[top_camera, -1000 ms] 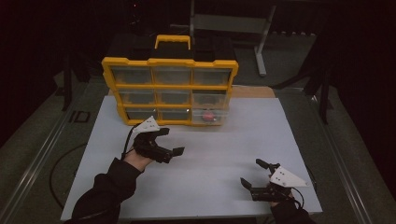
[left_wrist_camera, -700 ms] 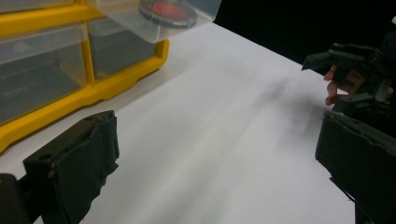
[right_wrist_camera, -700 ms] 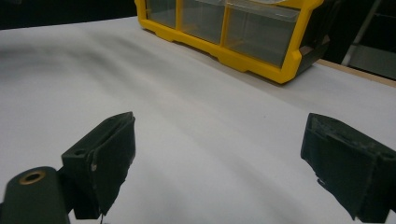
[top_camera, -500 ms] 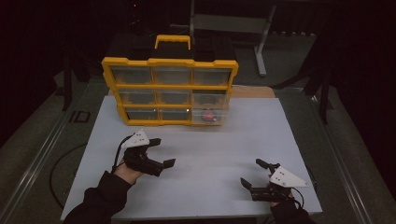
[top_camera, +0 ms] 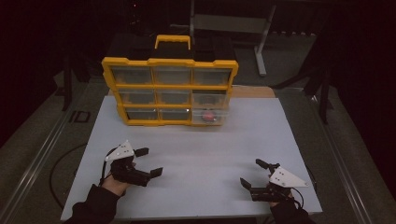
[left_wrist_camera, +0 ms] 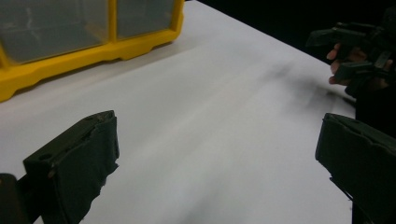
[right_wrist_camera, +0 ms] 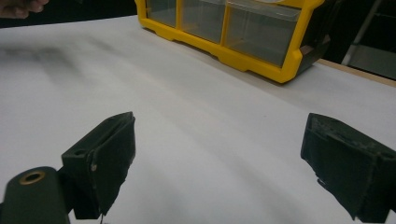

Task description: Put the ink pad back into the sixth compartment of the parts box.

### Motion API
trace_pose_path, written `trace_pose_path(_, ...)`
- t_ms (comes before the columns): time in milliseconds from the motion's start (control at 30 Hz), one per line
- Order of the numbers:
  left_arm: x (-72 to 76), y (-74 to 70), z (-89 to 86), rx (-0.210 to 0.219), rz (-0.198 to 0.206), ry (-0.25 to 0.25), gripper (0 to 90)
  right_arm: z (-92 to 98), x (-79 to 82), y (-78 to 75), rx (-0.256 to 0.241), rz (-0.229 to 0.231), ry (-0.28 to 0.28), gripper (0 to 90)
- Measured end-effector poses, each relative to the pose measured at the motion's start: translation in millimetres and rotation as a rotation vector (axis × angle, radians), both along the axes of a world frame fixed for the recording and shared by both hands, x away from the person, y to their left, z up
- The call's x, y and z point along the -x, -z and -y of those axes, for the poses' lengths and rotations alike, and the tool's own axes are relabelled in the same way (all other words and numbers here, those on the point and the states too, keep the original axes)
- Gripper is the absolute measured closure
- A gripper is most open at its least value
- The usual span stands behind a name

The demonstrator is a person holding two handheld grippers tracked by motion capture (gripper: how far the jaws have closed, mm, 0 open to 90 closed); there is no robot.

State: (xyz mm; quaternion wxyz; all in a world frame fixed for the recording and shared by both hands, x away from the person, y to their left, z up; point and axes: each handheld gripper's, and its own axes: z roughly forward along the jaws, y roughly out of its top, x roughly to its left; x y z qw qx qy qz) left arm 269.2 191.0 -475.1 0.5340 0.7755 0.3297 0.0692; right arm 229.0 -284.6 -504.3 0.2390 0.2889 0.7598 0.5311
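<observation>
Your left tongs (top_camera: 148, 161) sit over the near left part of the white desk (top_camera: 201, 140), jaws wide apart and gripping nothing; in the left gripper view only bare white surface lies between them. Your right tongs (top_camera: 256, 173) are at the near right, close to the front edge, jaws likewise spread with nothing between them. The two are well apart from each other.

The yellow plastic drawer organiser with clear drawers and a yellow top handle (top_camera: 170, 86) stands upright at the far side of the desk, a little left of centre, its drawer fronts facing you and well apart from both tongs. A small red object (top_camera: 208, 115) lies in its bottom right drawer; what it is cannot be told. The other drawers look hazy.
</observation>
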Motion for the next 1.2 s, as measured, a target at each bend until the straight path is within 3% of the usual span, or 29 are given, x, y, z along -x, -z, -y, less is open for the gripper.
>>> trace_pose_path(100, 7.9, 6.3, -5.4, 0.010, 0.003, -0.012, 0.2, -0.1, 0.2, -0.1, 0.000, 0.000, 0.001, 10.2)
trace_pose_path(200, 17.3, 11.0, -9.2, -0.009, 0.003, -0.025, 0.2, -0.1, 0.0, -0.1, 0.003, 0.003, -0.001, 10.2)
trace_pose_path(400, 30.9, 16.4, -12.7, -0.067, 0.039, -0.066, 0.2, -0.6, 0.3, -0.1, 0.007, 0.004, 0.000, 10.2)
trace_pose_path(567, 39.9, 20.7, -18.7, -0.083, 0.060, -0.095, 0.2, 0.2, 0.2, -0.3, 0.005, 0.006, 0.000, 10.2)
trace_pose_path(700, 41.5, 23.4, -21.7, -0.084, 0.071, -0.113, 0.2, 0.3, 0.3, -0.4, 0.003, 0.005, 0.000, 10.2)
trace_pose_path(800, 41.6, 27.3, -24.9, -0.112, 0.090, -0.144, 0.2, 0.2, 0.3, -0.6, 0.007, 0.010, -0.003, 10.2)
trace_pose_path(1000, 41.9, 30.4, -27.7, -0.106, 0.104, -0.182, 0.2, -0.2, 0.1, -0.2, 0.009, 0.006, -0.003, 10.2)
trace_pose_path(1200, 42.3, 32.5, -25.7, -0.113, 0.106, -0.173, 0.2, 0.4, -1.0, 0.9, 0.006, 0.003, -0.002, 10.2)
